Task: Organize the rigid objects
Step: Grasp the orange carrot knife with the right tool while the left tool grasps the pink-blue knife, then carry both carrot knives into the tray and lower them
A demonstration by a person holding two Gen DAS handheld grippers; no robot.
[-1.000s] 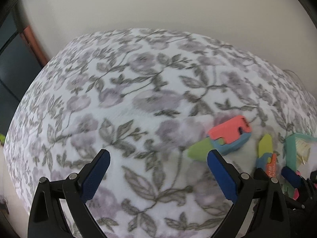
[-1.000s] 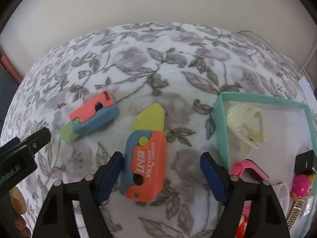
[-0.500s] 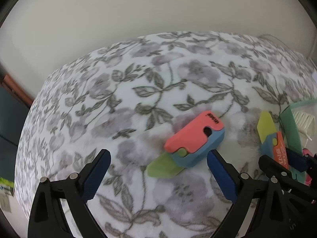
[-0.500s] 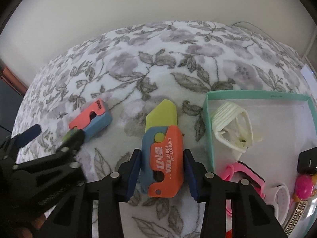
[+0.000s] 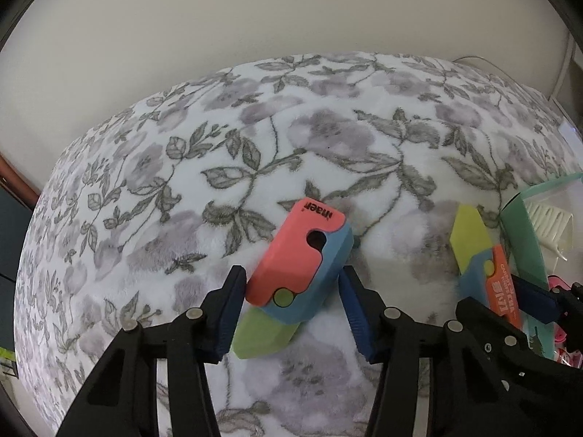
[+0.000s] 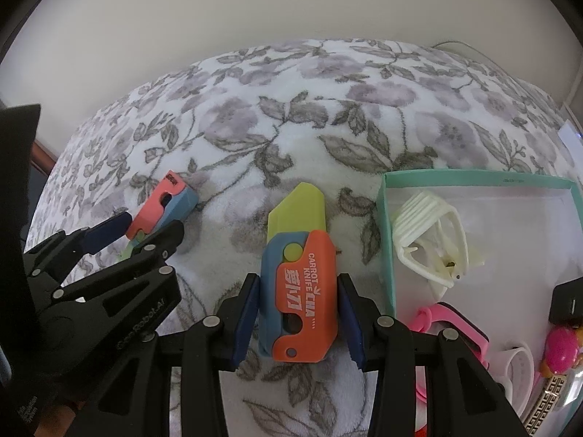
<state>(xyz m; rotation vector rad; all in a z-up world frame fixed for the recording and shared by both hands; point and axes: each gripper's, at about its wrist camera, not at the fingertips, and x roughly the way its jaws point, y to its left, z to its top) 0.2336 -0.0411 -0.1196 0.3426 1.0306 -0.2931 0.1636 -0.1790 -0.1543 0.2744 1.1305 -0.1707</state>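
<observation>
— Carrot knife toys, two of them, lie on the floral blanket [image 6: 328,109]. Where exactly?

— The orange-and-blue carrot knife [image 6: 300,296] lies just left of the teal box [image 6: 386,240], yellow-green blade pointing away from the camera. The pink-and-blue carrot knife [image 5: 300,264] lies further left, tilted, green blade toward the left wrist camera.

— And the fingers?

— The right gripper [image 6: 298,322] has its blue fingers [image 6: 246,322] flanking the orange handle. The left one touches or nearly touches it; a narrow gap shows on the right, so it is closing in but not yet clamped. The left gripper [image 5: 289,315] brackets the pink toy: its left finger [image 5: 229,311] is against the handle's corner, its right finger stands off slightly. Released, both of them.

— Anything crowding them?

— The box wall sits near the right gripper's right finger. Inside the box: a cream hair claw [image 6: 430,240], a pink strap [image 6: 452,322], a black block [image 6: 568,300], a magenta figure [image 6: 563,351]. The two grippers stand close side by side.
</observation>
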